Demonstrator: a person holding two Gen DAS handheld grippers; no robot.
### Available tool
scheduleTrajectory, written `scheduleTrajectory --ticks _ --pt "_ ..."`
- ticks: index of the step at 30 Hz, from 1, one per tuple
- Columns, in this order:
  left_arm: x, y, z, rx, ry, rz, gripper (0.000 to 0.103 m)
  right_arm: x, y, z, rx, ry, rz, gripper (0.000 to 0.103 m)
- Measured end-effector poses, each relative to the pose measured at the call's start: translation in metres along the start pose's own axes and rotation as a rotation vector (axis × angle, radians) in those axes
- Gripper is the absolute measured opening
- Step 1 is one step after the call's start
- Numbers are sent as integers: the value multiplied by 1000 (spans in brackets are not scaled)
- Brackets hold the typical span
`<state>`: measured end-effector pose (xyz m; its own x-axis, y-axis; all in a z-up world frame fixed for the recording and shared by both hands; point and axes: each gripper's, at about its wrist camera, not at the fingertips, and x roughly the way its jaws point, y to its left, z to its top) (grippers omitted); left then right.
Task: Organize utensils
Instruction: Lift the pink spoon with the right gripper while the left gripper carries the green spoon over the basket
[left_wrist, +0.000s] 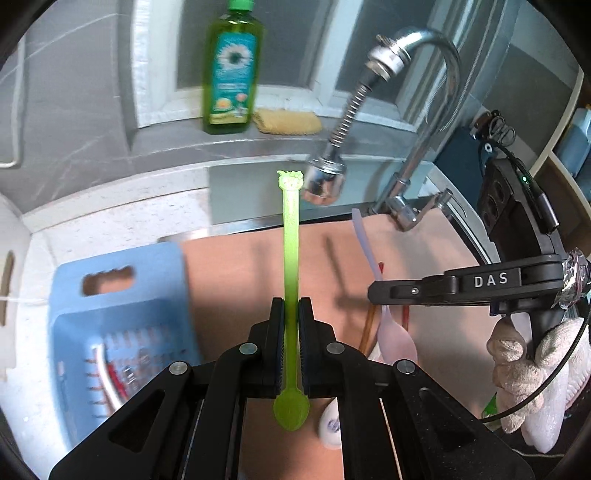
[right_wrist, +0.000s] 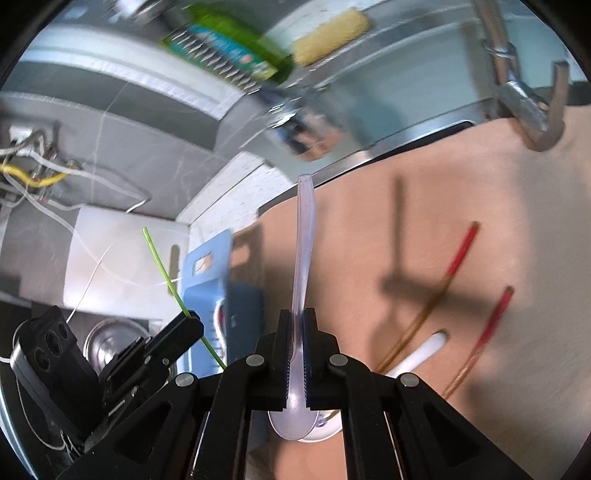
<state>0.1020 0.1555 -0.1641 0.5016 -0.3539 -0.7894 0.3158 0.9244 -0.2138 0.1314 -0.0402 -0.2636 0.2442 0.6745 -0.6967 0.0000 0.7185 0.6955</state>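
Note:
My left gripper (left_wrist: 291, 308) is shut on a green plastic spoon (left_wrist: 290, 258), handle pointing away, bowl toward the camera, held above the tan board (left_wrist: 258, 266). My right gripper (right_wrist: 296, 319) is shut on a clear plastic spoon (right_wrist: 304, 236), handle pointing away. In the left wrist view the right gripper (left_wrist: 373, 293) holds that clear spoon (left_wrist: 395, 332) at the right. In the right wrist view the left gripper (right_wrist: 195, 319) holds the green spoon (right_wrist: 162, 264) at the left. A blue basket (left_wrist: 122, 325) with several utensils sits left of the board; it also shows in the right wrist view (right_wrist: 210, 280).
Red-tipped chopsticks (right_wrist: 461, 251) and a white spoon (right_wrist: 424, 352) lie on the board (right_wrist: 480, 206). A chrome faucet (left_wrist: 369, 96) hangs over the sink at the back. A green soap bottle (left_wrist: 231, 70) and yellow sponge (left_wrist: 288, 120) sit on the sill. A white cutting board (right_wrist: 122, 254) stands left.

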Motion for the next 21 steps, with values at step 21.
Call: scheduleTrajectory --ticks 21 --pt "-55 118 -76 -219 29 152 6 107 135 -52 -218 203 32 5"
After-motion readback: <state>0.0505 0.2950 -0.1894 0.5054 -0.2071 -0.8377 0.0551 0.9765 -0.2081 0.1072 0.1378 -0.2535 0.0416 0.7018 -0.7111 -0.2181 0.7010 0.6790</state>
